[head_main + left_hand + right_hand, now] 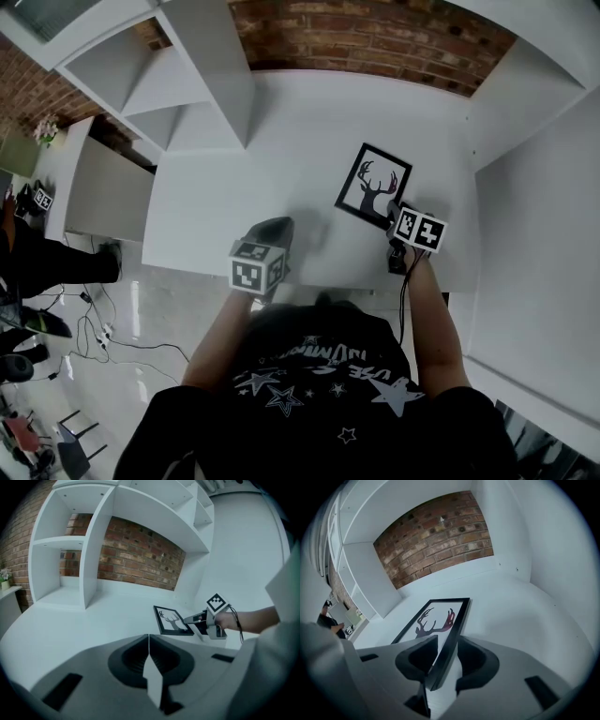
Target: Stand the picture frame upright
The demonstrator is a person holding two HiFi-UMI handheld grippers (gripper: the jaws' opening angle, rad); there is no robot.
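A black picture frame point(373, 185) with a deer silhouette lies face up on the white desk point(234, 202), right of centre. My right gripper point(394, 211) reaches it from the near side. In the right gripper view the frame's point(436, 620) near corner sits between the jaws of that gripper point(443, 646), which stand wide with a gap beside the thin edge. My left gripper point(277, 225) hovers over the desk's front edge, well left of the frame, shut on nothing point(149, 641). From the left gripper view the frame point(171, 620) and the right gripper point(190, 619) show side by side.
White shelf compartments point(187, 75) stand at the back left, with a brick wall point(375, 37) behind. A white side wall point(534, 244) closes the right. The desk's front edge point(187, 258) drops to a floor with cables point(103, 328).
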